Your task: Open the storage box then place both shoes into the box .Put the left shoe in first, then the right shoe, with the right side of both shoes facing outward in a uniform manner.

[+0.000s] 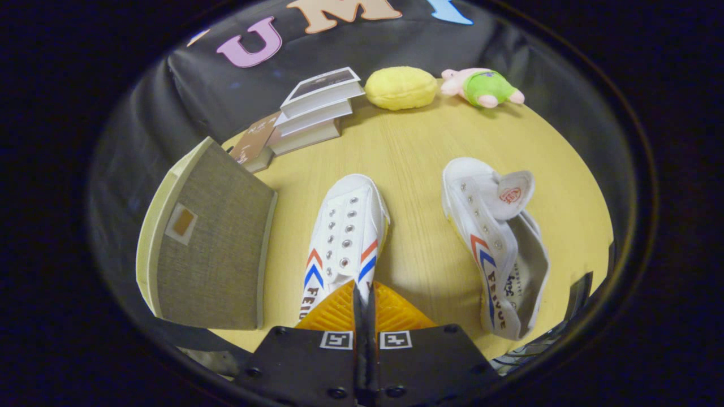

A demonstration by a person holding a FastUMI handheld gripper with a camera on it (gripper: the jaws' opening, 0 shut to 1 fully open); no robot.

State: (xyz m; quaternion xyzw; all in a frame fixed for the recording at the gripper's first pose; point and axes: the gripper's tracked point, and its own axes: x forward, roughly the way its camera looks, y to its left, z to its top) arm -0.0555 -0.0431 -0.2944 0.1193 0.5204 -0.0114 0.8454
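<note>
My gripper (362, 297) is shut, its two fingers pressed together over the heel end of a white canvas shoe (346, 232). That shoe stands upright with its toe pointing away and red and blue chevrons on both sides. Its heel is hidden under the fingers, and I cannot tell whether any of it is pinched. The second white shoe (491, 249) lies on its side to the right of the fingers, tongue flopped out and opening facing right. A grey fabric storage box (212, 243) with a small label holder and cream edges stands to the left, its grey face towards me.
A stack of books (317, 110) lies beyond the box on the round wooden table (416, 152). At the table's far edge are a yellow plush (400, 87) and a pink and green plush toy (483, 86). Black cloth surrounds the table.
</note>
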